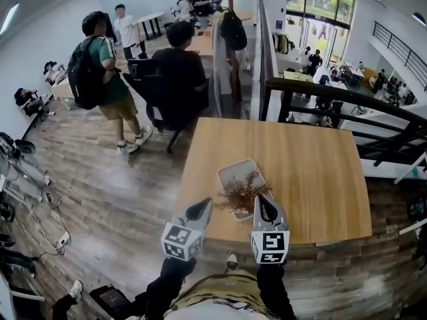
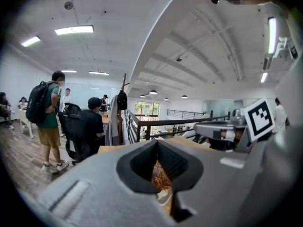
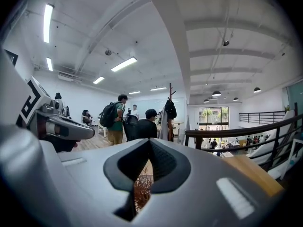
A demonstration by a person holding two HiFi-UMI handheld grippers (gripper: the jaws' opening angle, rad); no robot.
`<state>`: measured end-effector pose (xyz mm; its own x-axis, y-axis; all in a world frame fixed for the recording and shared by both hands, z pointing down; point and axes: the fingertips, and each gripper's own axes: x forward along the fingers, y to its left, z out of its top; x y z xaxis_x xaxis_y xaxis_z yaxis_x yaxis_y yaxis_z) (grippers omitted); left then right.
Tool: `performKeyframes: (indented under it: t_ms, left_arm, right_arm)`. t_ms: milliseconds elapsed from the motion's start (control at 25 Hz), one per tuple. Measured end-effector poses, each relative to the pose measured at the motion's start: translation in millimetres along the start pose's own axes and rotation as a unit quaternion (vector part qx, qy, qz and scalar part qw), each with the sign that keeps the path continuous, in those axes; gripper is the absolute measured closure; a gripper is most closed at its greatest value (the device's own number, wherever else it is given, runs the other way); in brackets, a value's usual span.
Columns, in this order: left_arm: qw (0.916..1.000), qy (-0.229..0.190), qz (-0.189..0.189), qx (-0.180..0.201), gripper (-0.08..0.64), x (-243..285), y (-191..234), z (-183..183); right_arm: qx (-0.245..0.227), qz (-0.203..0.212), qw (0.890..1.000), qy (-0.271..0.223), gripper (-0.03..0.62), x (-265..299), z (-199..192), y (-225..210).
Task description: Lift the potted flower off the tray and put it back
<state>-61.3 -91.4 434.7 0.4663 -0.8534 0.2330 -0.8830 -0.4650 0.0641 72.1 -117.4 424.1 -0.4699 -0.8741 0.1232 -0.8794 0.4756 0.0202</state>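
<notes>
Our two pairs of fingers are pressed together with nothing between them, left gripper (image 1: 200, 209) and right gripper (image 1: 265, 205) hanging by the near side of one wooden table (image 1: 313, 179). Just beyond them, one potted flower (image 1: 243, 192) sits on one pale tray (image 1: 230, 171); dried sprigs hide its pot.

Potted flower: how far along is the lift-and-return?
Done: can't tell. The potted flower sits on the tray, which fits pre-lift or post-return. In hand: nothing; the left gripper and right gripper are at the tray's near side, jaws shut and empty. Left: the whole lift and return, if not yet done.
</notes>
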Motion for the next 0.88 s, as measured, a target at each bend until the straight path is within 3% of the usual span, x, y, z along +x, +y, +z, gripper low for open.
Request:
performKeyframes:
  t_ms: [240, 680, 880]
  left_arm:
    - [0.9998, 0.009, -0.009, -0.017, 0.559, 30.1, -2.4, -4.1]
    - [0.9982, 0.03, -0.049, -0.013, 0.559, 71.6, -11.4, -9.0]
    - [0.9977, 0.048, -0.041, -0.022, 0.559, 72.1, -1.2, -22.2]
  right_arm:
    - [0.004, 0.01, 1.0, 0.012, 0.588, 12.1, -13.5, -11.2]
    - [0.02, 0.003, 0.999, 0.04, 0.588, 25.1, -39.3, -28.8]
    - [0.025, 0.004, 0.998, 0.058, 0.588, 31.9, -52.5, -26.7]
